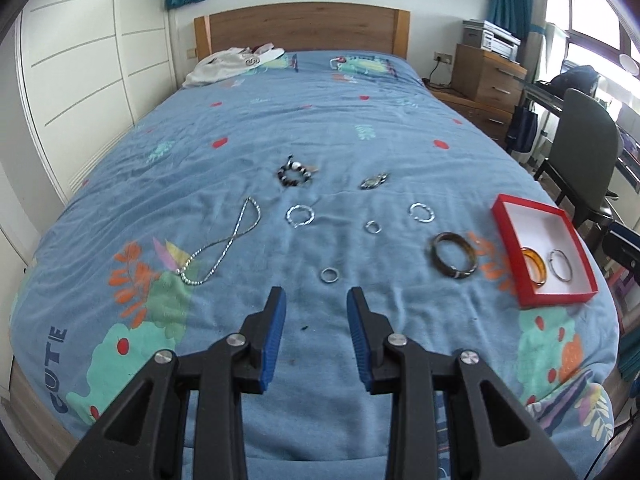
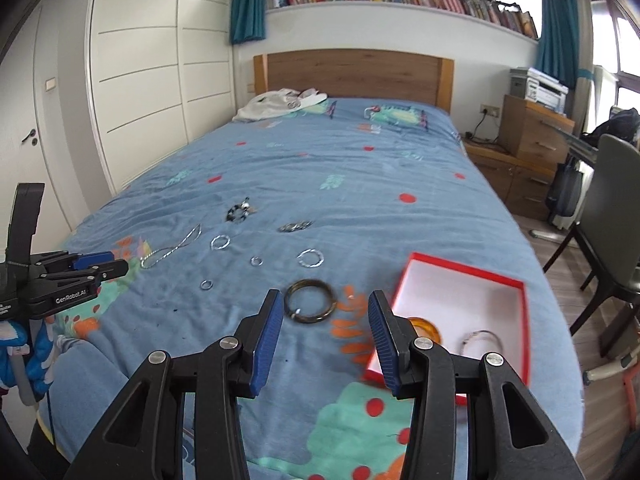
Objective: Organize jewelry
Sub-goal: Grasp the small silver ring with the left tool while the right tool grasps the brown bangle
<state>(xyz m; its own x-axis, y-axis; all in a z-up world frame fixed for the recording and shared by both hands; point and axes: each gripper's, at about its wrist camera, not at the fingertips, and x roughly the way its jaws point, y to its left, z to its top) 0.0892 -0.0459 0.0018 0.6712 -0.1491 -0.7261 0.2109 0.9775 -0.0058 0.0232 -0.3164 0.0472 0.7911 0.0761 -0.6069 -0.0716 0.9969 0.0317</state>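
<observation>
Jewelry lies on a blue bedspread (image 1: 320,128). A red box (image 1: 504,216) at the right holds an amber bangle (image 1: 534,266) and a silver hoop (image 1: 561,266). A dark brown bangle (image 1: 454,261) lies left of it, and shows in the right wrist view (image 2: 311,301). A small silver ring (image 1: 330,275) lies just beyond my open, empty left gripper (image 1: 316,300). A silver chain (image 1: 224,250) lies at the left. My right gripper (image 2: 325,306) is open and empty, above the bed just short of the brown bangle, with the red box (image 2: 460,272) to its right.
Two wavy silver hoops (image 1: 299,216) (image 1: 421,213), another small ring (image 1: 373,227), a black-and-white bead bracelet (image 1: 295,174) and a silver piece (image 1: 374,181) lie farther up the bed. White clothes (image 1: 228,66) lie by the headboard. A chair (image 1: 584,160) stands at the right.
</observation>
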